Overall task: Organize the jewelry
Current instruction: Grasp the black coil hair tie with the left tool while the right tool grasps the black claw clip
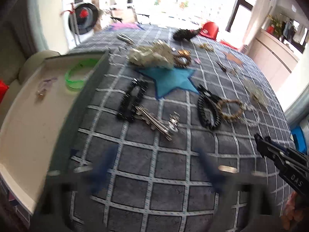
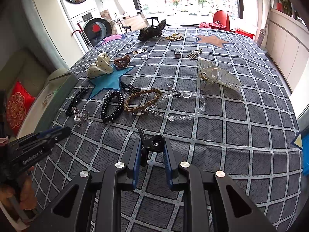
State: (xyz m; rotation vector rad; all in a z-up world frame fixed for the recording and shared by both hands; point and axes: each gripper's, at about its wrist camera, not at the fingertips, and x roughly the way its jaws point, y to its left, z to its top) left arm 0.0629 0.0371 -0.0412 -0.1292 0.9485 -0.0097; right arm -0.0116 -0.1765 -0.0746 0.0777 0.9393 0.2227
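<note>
- Right gripper [image 2: 151, 150] clenched on a small black clip [image 2: 149, 145], pinched between the blue pads, one prong poking up past the left fingertip.
- Held clip above the grid cloth [image 2: 231, 135], near edge of table, well short of the jewelry pile.
- Left gripper [image 1: 154, 166] blurred, fingers spread wide, nothing between them; released.
- Bare cloth only between the left fingers; nearest pieces ahead: silver pins [image 1: 154, 122] and black claw clip [image 1: 132, 100], both apart from the fingertips.
- White tray [image 1: 29, 125] at left of left gripper, on table edge; green bangle [image 1: 78, 75] and a small pale piece [image 1: 43, 89] lying inside.
- Black coil tie [image 2: 113, 107] touching braided tan bracelet [image 2: 143, 101], centre of table, ahead of right gripper, apart from it.
- Clear bead chain [image 2: 181, 104] just right of the bracelet, overlapping it.
- Clear claw clip [image 2: 216, 75] farther right, standing on its teeth.
- Dotted cream scrunchie [image 2: 100, 65] by the blue star [image 2: 110, 82]; brown scrunchie [image 2: 121, 60] just beside it.
- Dark bow [image 2: 152, 31] at far edge.
- Left gripper body seen from right wrist view at lower left, near the tray's side.
</note>
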